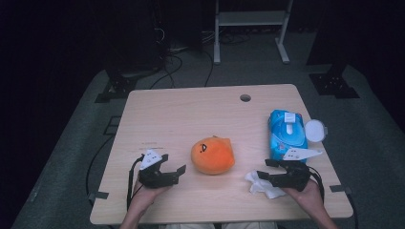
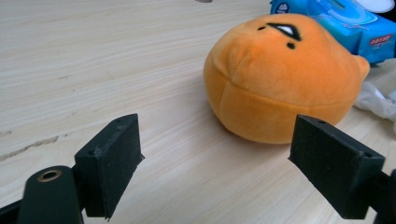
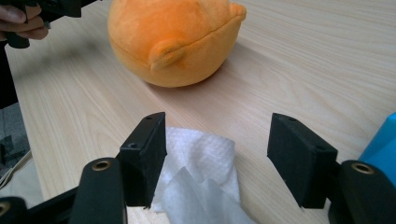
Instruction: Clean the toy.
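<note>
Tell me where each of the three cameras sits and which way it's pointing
High view: above the person's side, looking forward and down on the table; both forearms, left gripper and right gripper show.
Left gripper view: rides the left gripper, facing the orange plush; its open jaws show.
Right gripper view: rides the right gripper, over the white wipe; its open jaws show.
Shared: both gripper views see the plush, from opposite sides.

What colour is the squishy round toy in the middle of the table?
The plush toy is orange, with small black face markings. It shows best in the left gripper view.
</note>
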Tool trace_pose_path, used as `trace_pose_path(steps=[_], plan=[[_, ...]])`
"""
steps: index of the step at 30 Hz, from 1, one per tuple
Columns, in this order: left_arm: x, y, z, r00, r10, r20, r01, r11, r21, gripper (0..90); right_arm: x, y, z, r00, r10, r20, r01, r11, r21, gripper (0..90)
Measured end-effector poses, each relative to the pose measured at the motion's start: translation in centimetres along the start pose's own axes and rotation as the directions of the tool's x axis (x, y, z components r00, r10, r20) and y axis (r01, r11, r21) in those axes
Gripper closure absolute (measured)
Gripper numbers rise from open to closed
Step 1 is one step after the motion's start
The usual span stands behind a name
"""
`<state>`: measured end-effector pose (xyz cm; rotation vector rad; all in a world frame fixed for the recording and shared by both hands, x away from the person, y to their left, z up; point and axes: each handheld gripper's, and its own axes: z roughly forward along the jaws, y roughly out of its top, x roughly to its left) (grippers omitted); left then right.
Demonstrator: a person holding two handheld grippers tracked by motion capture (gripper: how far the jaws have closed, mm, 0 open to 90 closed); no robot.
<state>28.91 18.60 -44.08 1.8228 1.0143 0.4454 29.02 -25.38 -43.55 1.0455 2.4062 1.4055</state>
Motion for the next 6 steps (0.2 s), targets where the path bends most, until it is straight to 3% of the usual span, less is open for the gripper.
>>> trace_pose_path(steps=[6], plan=[[0.31,-0.48,0.19,0.9999,0.001,-0.015,-0.001,0.9999,0.012,15.0,0.07,-0.15,0.27,1.0,-0.001,0.002,0.001,1.0,0.001,34.9]])
